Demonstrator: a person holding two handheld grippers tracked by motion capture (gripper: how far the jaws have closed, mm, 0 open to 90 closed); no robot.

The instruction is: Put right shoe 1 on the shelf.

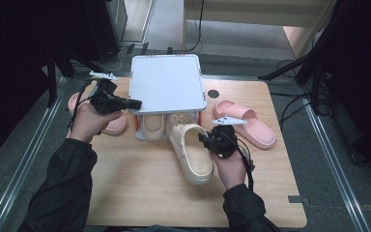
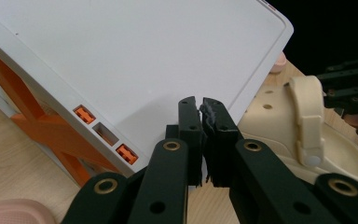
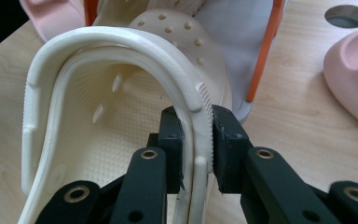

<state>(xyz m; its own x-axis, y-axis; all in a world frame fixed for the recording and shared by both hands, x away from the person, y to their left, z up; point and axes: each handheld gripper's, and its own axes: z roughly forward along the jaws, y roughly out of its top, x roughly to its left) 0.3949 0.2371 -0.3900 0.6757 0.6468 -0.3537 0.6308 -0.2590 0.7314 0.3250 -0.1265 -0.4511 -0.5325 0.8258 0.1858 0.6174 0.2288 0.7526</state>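
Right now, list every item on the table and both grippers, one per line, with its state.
left gripper: shut, empty, over the rack's top edge.
right gripper: shut on the cream clog's side wall.
cream clog: on the table, toe pointing at the rack.
second cream clog: stowed under the rack's top.
white rack: upright, top bare.
pink slide: flat on the table, right of the rack.
second pink slide: left of the rack, partly hidden.

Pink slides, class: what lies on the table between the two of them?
Between the left pink slide and right pink slide, the high view shows the white rack and two cream clogs.
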